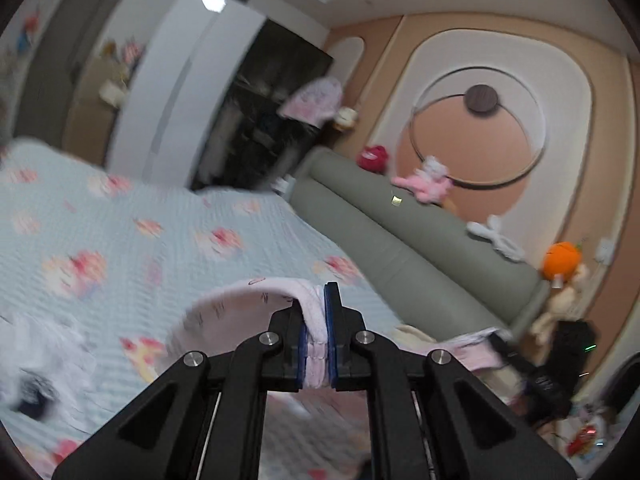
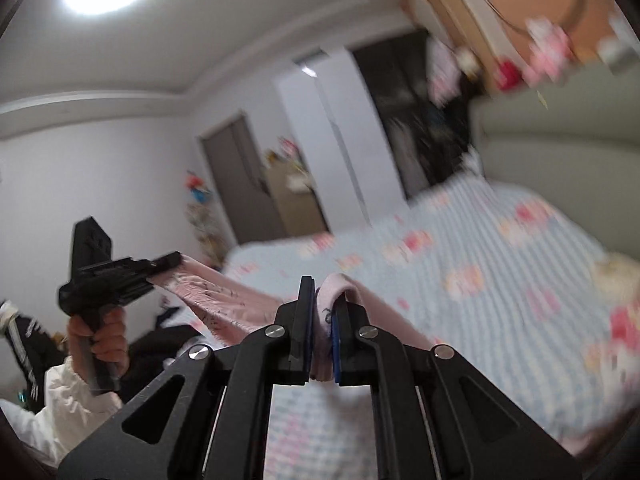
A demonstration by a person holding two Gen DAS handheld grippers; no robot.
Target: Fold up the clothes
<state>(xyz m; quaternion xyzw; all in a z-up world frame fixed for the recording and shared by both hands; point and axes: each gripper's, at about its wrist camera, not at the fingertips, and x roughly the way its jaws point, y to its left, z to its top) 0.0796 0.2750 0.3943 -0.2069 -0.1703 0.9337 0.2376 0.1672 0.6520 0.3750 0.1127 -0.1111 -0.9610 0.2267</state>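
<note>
The bed (image 1: 168, 216), under its pale blue floral quilt, fills the scene below you, and it is your only landing surface. If you lower the cloth too far right, part of it could drape onto the grey-green headboard (image 1: 400, 232) instead of lying flat.

The pink garment (image 2: 224, 292) hangs in the air between your two tools, above the quilt. It sags in the span between them, so pulling your hands apart too hard could tug an edge free, while leaving it slack would likely give a crooked fold line.

Your left gripper (image 1: 316, 332) has its fingers closed on a bunched hem of the garment, and your right gripper (image 2: 322, 320) is closed on another bunched edge. Both bites look narrow and thick with doubled cloth, so a quick shake might slip a layer out and leave one corner dangling.

At the near left lies a white and dark crumpled piece (image 1: 36, 364) on the quilt. Setting the garment down there could tangle the two.
</note>
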